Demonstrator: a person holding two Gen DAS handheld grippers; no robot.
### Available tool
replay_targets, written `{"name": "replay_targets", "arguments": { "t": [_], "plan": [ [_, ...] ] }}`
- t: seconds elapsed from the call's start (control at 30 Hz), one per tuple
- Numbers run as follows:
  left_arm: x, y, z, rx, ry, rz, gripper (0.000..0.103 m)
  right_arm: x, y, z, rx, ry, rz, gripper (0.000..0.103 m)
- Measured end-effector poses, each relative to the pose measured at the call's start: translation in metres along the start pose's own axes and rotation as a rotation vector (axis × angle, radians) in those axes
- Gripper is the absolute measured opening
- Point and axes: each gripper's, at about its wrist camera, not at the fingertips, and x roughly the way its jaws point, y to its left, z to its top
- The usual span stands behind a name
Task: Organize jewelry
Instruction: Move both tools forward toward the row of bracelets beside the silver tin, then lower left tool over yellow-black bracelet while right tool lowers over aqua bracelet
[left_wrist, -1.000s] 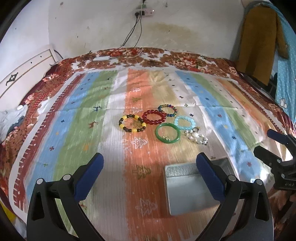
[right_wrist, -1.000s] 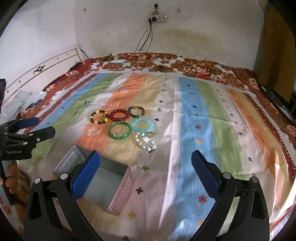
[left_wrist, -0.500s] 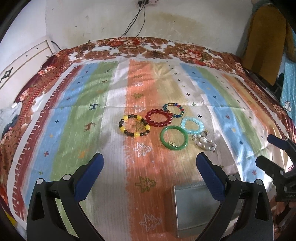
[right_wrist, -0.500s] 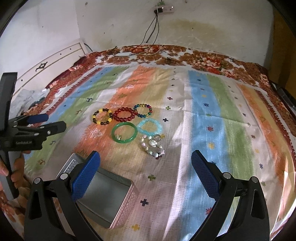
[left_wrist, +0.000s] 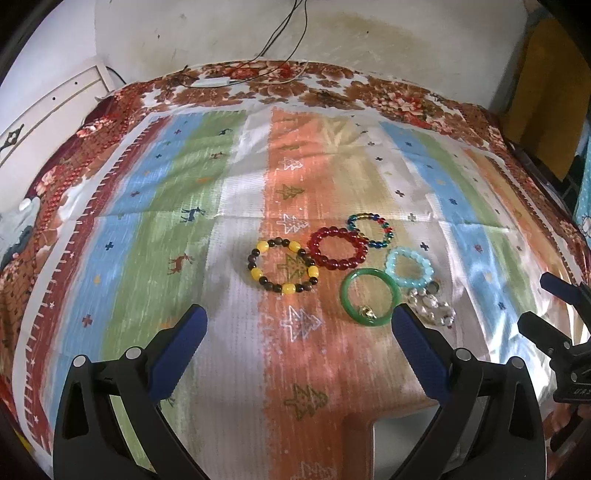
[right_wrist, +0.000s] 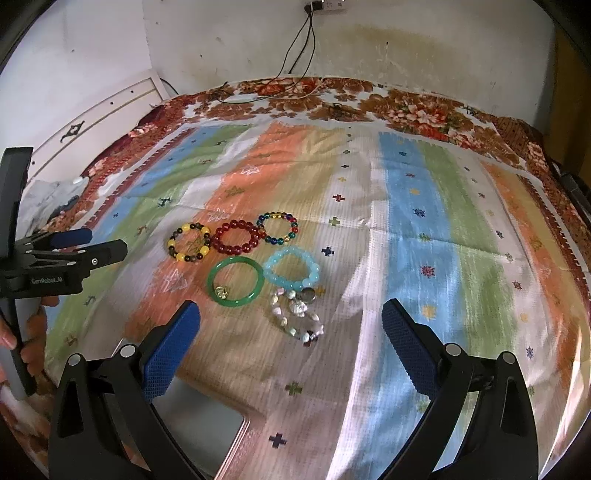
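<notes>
Hovering wide-fingered, left gripper (left_wrist: 297, 326) and right gripper (right_wrist: 288, 319) face 6 bracelets (right_wrist: 236, 236); tin (right_wrist: 199, 435) below, cables (right_wrist: 299, 48) behind

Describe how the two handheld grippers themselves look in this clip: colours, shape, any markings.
Both are alike: the left gripper and right gripper have black angular arms with cut-out openings and silver pivot screws, ending in blue textured finger pads. Seen from the side, the left one bears white "GenRobot.AI" lettering. Bare fingers show on its handle; no cables or sleeves are visible.
</notes>
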Motion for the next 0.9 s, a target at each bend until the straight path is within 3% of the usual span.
{"name": "replay_targets", "arguments": {
  "t": [0.9],
  "plan": [
    [0.080,0.023,0.034,-0.038,0.123,0.070,0.097,0.071,-0.010,0.032,-0.003,0.113,-0.018,0.100]
  ]
}}
